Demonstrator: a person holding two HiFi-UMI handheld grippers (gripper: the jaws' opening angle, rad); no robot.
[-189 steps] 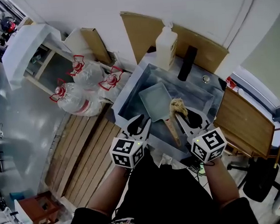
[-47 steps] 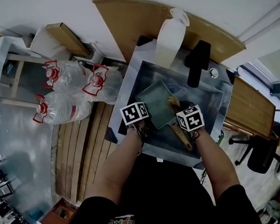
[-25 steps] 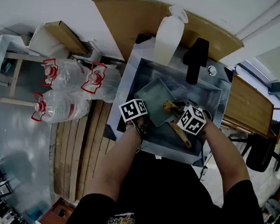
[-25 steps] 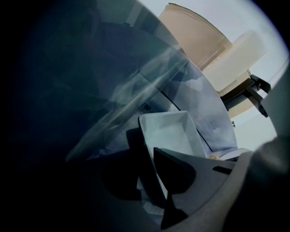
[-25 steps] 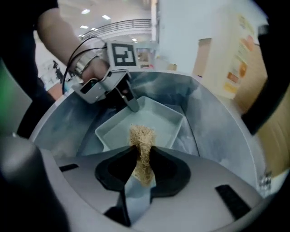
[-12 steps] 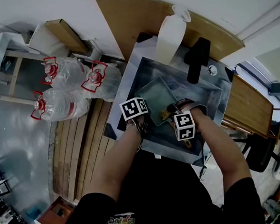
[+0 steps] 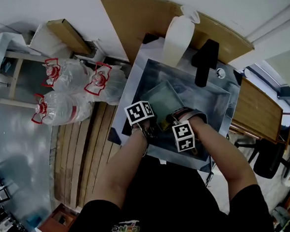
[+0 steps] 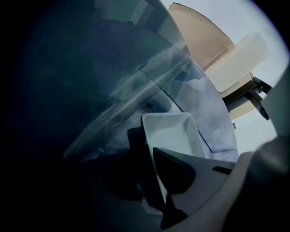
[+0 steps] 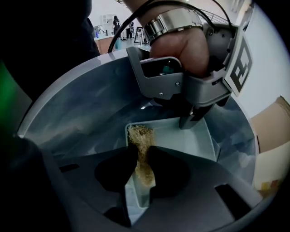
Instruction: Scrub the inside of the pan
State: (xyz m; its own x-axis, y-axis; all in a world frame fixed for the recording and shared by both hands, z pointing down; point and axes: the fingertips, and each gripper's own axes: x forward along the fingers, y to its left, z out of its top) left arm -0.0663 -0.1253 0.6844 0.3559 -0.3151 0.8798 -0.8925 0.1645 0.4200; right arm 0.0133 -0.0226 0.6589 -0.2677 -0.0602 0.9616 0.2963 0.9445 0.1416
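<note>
The pan (image 7: 162,98) is pale grey-green, the scrubber (image 9: 139,145) straw-tan, the sink (image 7: 218,100) bluish steel. The left gripper (image 9: 190,119) is grey, its cube patterned with black-and-white squares. The bottle (image 7: 178,34) looks white, perhaps cream.

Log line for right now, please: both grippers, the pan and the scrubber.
left gripper: shut on pan rim | right gripper: shut on fibrous scrubber, inside pan's corner | pan: in sink

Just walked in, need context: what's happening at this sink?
A person works two grippers over the sink. The left gripper is clamped on the pan wall, steadying it. The right gripper pinches a fibrous scrubber, which sits inside the pan against one wall.
</note>
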